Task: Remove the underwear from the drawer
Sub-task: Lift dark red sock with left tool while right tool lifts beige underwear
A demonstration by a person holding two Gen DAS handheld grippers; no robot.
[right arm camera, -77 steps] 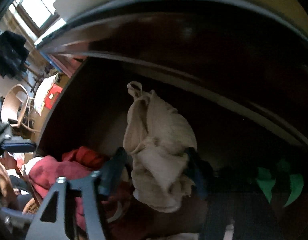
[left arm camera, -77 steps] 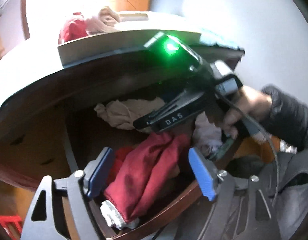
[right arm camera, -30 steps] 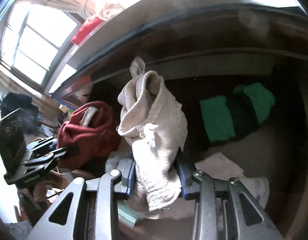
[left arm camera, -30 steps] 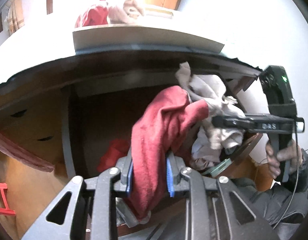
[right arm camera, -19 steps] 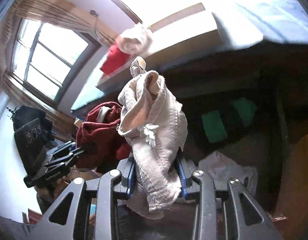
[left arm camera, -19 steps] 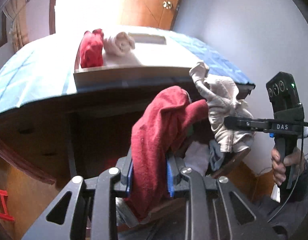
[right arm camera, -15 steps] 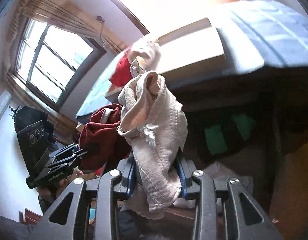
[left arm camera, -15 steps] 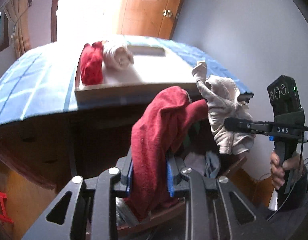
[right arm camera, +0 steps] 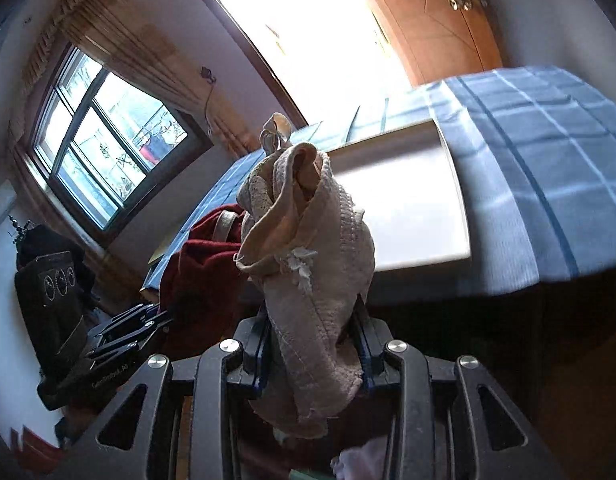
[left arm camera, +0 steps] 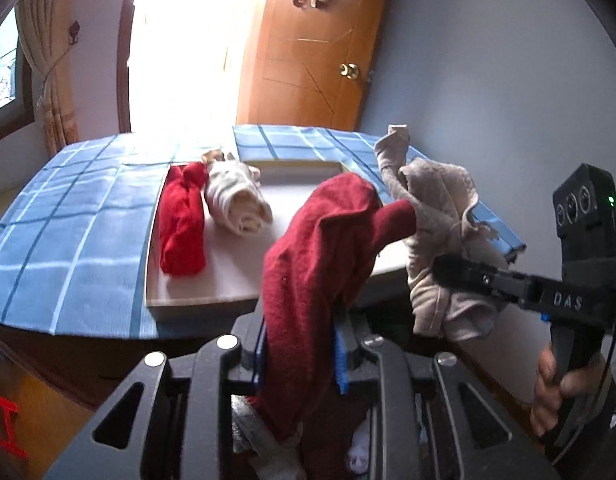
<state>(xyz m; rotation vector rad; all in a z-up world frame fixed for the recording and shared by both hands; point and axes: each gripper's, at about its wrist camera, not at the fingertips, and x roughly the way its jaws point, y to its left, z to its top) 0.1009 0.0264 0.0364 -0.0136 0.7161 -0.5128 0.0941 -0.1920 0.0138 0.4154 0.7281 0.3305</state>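
Note:
My left gripper (left arm camera: 302,350) is shut on dark red underwear (left arm camera: 319,256), which stands up between the blue pads and droops below them. My right gripper (right arm camera: 313,346) is shut on beige underwear (right arm camera: 308,256) bunched in a tall fold. In the left wrist view the right gripper (left arm camera: 439,268) holds the beige piece (left arm camera: 439,208) at the right, level with the tabletop. In the right wrist view the left gripper (right arm camera: 156,322) and its red piece (right arm camera: 200,276) are at the left. A white tray (left arm camera: 236,280) on the tabletop bears a rolled red garment (left arm camera: 182,220) and a rolled pale garment (left arm camera: 238,198).
A blue checked cloth (left arm camera: 68,220) covers the tabletop under the tray (right arm camera: 407,200). Behind it are a wooden door (left arm camera: 308,60), a bright doorway and a curtained window (right arm camera: 104,156). A person's hand (left arm camera: 559,384) grips the right tool's handle. The dark drawer front lies below the table edge.
Both grippers have risen out of the drawer with their garments. The view has gone from the drawer's inside to the tabletop and tray. Both grips are unchanged.

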